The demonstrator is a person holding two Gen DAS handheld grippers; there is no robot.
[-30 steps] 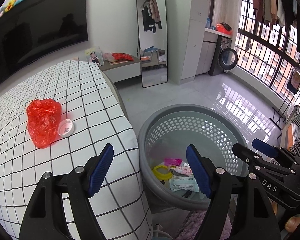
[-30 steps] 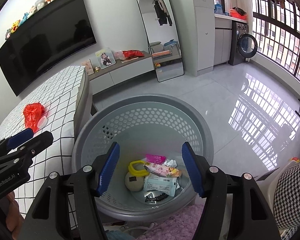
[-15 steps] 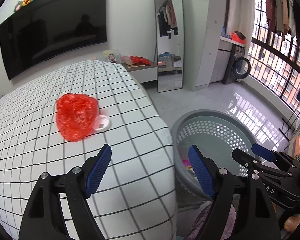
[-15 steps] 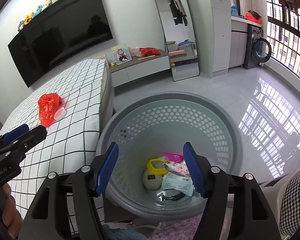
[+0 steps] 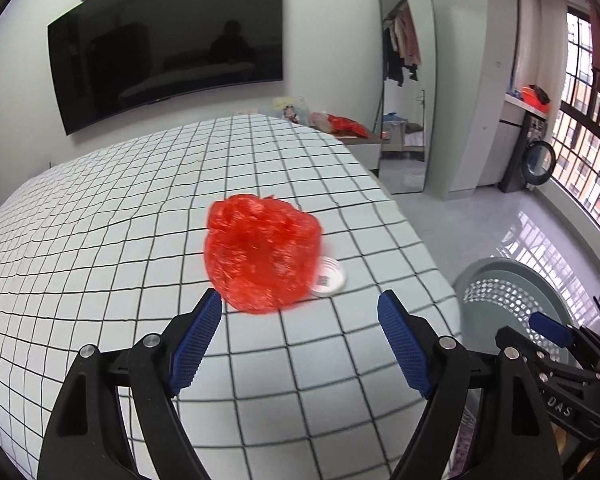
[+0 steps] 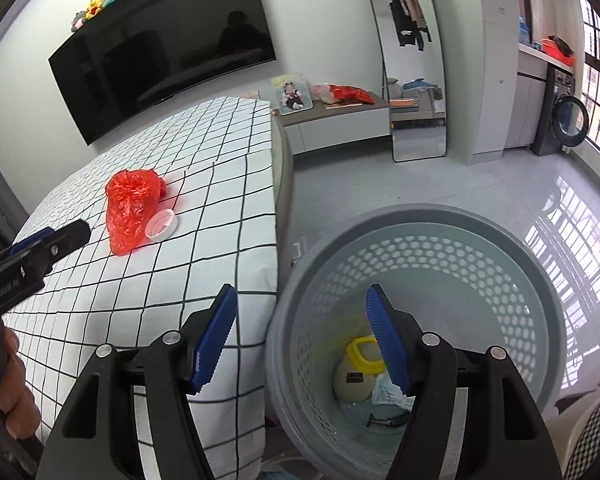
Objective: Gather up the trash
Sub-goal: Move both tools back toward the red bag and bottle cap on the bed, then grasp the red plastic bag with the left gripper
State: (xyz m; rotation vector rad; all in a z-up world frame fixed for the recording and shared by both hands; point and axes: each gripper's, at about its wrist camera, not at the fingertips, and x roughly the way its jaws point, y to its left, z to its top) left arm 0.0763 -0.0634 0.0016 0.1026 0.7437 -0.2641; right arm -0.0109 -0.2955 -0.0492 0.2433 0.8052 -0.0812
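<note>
A crumpled red plastic bag [image 5: 262, 256] lies on the checked bed cover [image 5: 120, 240], with a white round lid [image 5: 329, 280] touching its right side. My left gripper [image 5: 300, 314] is open and empty just short of the bag. Bag [image 6: 131, 204] and lid [image 6: 161, 223] also show in the right wrist view. My right gripper [image 6: 298, 312] is open and empty above the near rim of the grey perforated basket [image 6: 540, 280], which holds several pieces of trash, among them a yellow ring [image 6: 362, 354].
The basket [image 5: 512, 280] stands on the tiled floor right of the bed. A low cabinet [image 6: 340, 120] with a picture and a red bag, a standing mirror [image 6: 414, 60] and a washing machine [image 6: 566, 124] line the far wall. A TV [image 5: 160, 48] hangs above.
My left gripper has swung left from over the basket toward the red bag on the bed, which now sits close before the open jaws. My right gripper has shifted slightly left over the basket's rim.
</note>
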